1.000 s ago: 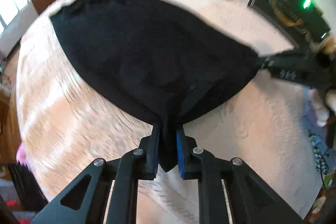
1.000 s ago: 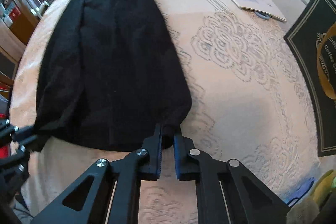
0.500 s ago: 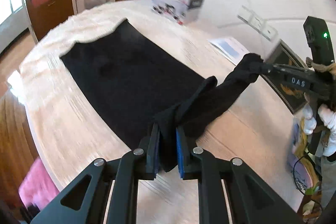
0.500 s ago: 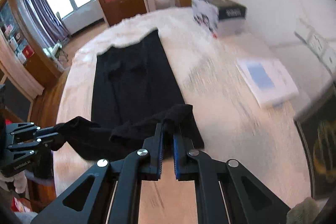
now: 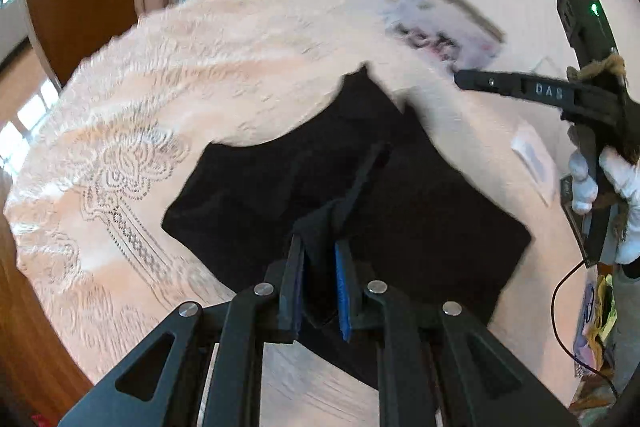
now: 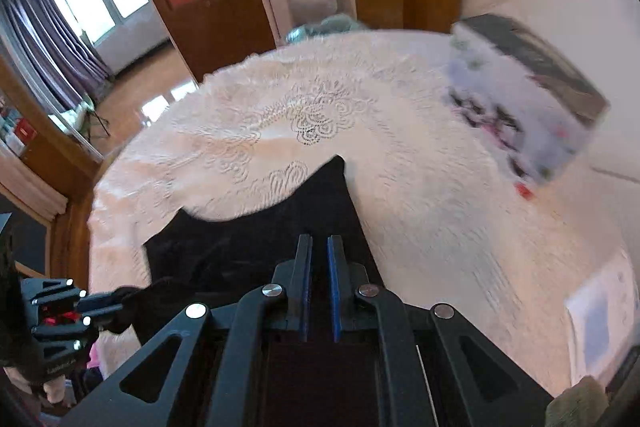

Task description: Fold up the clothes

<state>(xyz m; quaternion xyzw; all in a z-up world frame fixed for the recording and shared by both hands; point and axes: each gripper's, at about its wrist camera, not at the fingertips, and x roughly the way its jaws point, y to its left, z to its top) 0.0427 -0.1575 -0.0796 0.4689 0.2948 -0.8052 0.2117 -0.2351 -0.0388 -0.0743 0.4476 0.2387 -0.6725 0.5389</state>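
Observation:
A black garment lies doubled over on the cream lace tablecloth. My left gripper is shut on a bunched edge of it; a ridge of cloth runs forward from the pads and ends partway across the garment. In the left wrist view my right gripper hangs above the table at the right, held by a white-gloved hand, with no cloth at its tip. In its own view the right gripper is shut over the garment. The left gripper shows at the lower left with cloth in it.
A printed box stands on the far right of the table, also blurred as the box. A white booklet lies at the right edge. Beyond the table's far rim are curtains, a wooden door and windows.
Both grippers swept across the table toward its far end, carrying the held edge over the garment and folding it double. The cloth that stretched to the right gripper no longer reaches it.

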